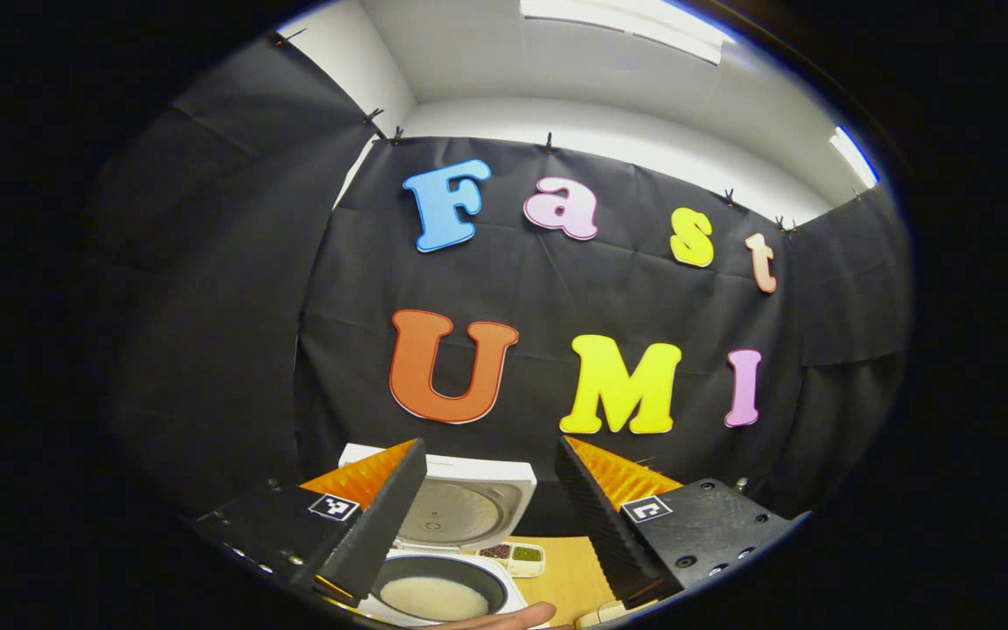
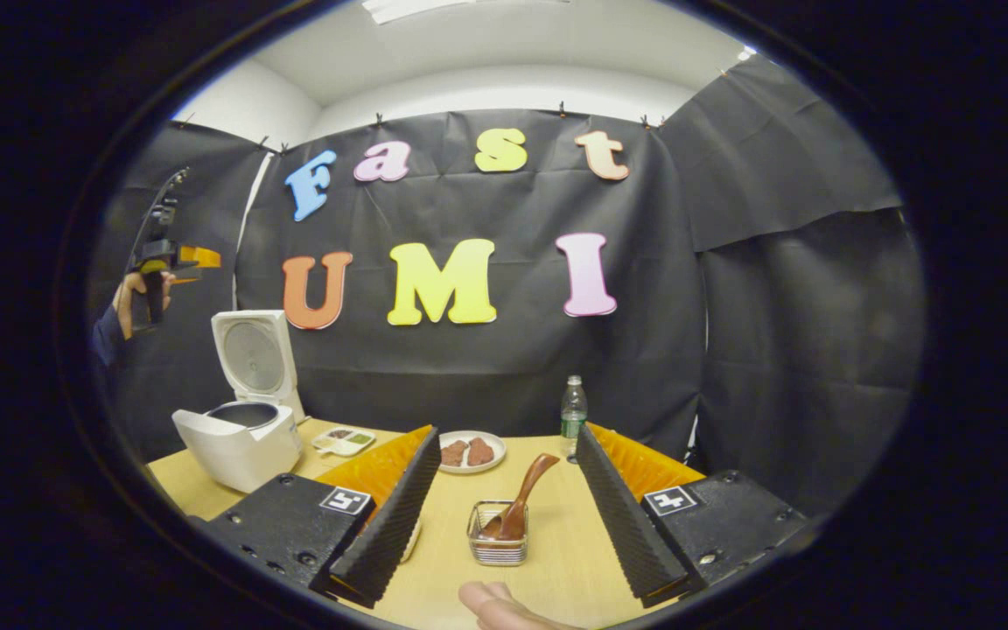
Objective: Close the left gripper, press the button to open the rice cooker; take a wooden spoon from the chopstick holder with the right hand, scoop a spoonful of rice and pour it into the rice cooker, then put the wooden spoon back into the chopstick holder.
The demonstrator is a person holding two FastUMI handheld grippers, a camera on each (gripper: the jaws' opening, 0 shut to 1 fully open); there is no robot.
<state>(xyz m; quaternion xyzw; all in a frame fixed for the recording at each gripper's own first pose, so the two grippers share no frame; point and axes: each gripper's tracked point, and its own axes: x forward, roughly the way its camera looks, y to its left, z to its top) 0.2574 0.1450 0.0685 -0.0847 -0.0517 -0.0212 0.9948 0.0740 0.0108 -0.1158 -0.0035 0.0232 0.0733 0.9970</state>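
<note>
Now the rice cooker (image 2: 241,437) stands open and the wooden spoon (image 2: 521,499) sits in the chopstick holder (image 2: 498,535).

Right gripper (image 2: 504,516), seen in the right gripper view, hangs over the wooden table (image 2: 556,560) with its jaws spread wide and empty, the wire chopstick holder between its fingers and apart from both; the spoon leans up and to the right. Beyond lie a plate (image 2: 472,452) with brown pieces, a bottle (image 2: 573,416) and a small divided dish (image 2: 343,440) just beside the cooker. At far left the left gripper (image 2: 173,258) is held high in a hand (image 2: 129,297). Left gripper view shows its jaws equally wide, nothing between them, above the cooker's pot (image 1: 438,586) holding white rice (image 1: 434,599), lid (image 1: 460,507) upright behind.
</note>
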